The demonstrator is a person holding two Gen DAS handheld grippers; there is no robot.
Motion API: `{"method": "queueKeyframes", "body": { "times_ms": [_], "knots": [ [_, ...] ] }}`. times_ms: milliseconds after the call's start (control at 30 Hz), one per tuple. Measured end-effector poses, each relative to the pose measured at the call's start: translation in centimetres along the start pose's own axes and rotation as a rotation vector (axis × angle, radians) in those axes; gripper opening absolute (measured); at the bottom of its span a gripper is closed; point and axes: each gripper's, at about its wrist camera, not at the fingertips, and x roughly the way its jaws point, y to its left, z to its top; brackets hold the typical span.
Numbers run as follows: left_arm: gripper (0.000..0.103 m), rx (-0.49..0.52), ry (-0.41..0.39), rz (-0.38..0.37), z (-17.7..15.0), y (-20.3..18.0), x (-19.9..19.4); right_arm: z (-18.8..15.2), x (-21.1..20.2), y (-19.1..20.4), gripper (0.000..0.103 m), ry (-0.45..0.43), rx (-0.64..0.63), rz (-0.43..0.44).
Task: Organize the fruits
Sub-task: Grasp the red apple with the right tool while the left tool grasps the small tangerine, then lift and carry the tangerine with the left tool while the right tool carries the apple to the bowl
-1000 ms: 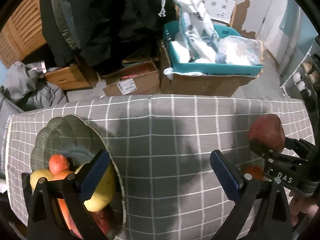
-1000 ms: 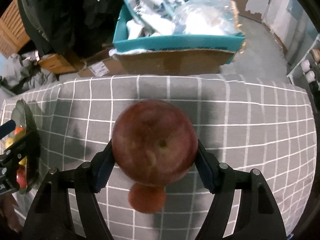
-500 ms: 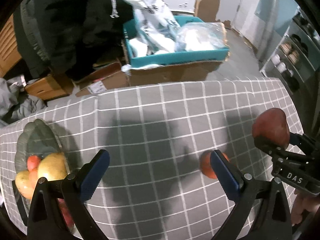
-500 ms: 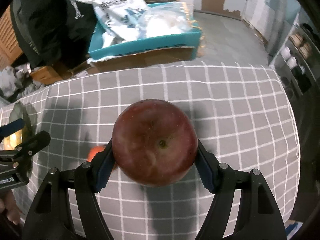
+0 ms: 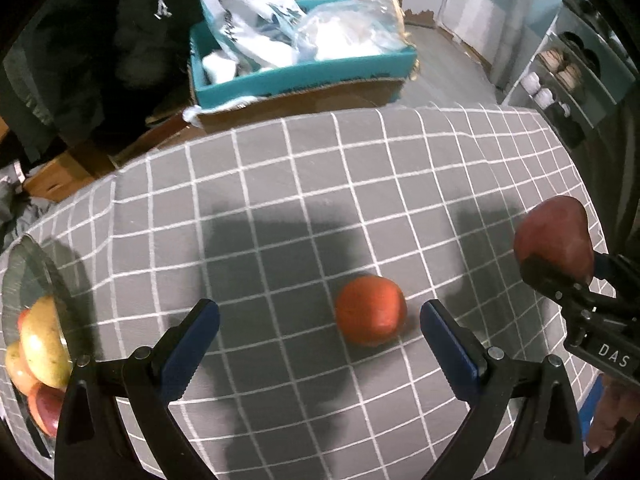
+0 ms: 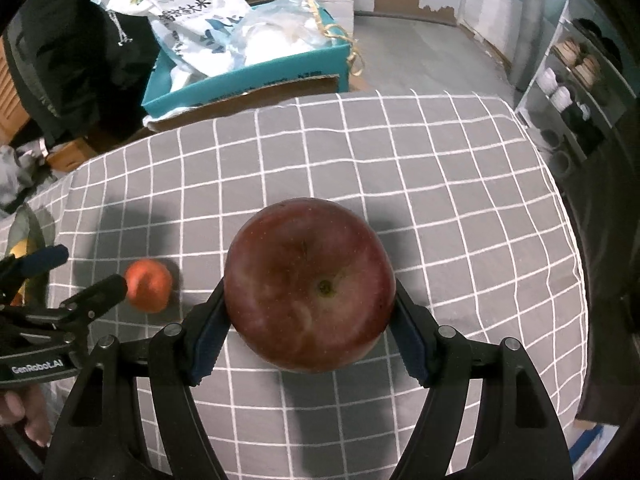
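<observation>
With the right claw (image 6: 310, 312) clamping the red apple (image 6: 310, 284), the spread-open left claw (image 5: 320, 334) risks nudging the orange fruit (image 5: 370, 310) into rolling across the counter (image 5: 320, 184) if one pad touches first.

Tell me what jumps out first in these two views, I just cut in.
The big red apple fills the middle of the right wrist view, clamped in the right gripper above the grey checked cloth. In the left wrist view, a small orange-red fruit lies on the cloth between the open left gripper fingers. A bowl of fruit sits at the far left edge.
</observation>
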Motion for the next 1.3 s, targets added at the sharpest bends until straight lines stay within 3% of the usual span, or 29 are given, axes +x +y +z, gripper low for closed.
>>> {"method": "queueKeyframes", "body": {
  "times_ms": [100,267,400,567,800,1300],
  "knots": [
    [0.101,0.005,0.021,-0.011,-0.3,-0.8,0.8,-0.3,0.1,-0.6,0.074,0.005,0.012,0.001],
    [0.084,0.009,0.054,-0.028,-0.6,-1.5,2.1,-0.6,0.6,-1.1,0.074,0.016,0.02,-0.001],
    [0.077,0.007,0.073,-0.046,-0.8,-1.8,2.8,-0.7,0.9,-1.3,0.074,0.023,0.02,-0.002],
    [0.045,-0.001,0.083,-0.1,-0.9,-1.8,3.0,-0.8,1.0,-1.1,0.074,0.026,0.011,-0.004],
    [0.044,0.006,0.05,-0.104,-1.0,-1.9,2.2,-0.8,0.9,-0.4,0.074,0.019,-0.01,-0.007],
    [0.044,-0.039,-0.1,-0.068,-0.1,0.3,-3.8,0.2,-2.8,1.9,0.074,-0.063,-0.074,-0.016]
  ]
}}
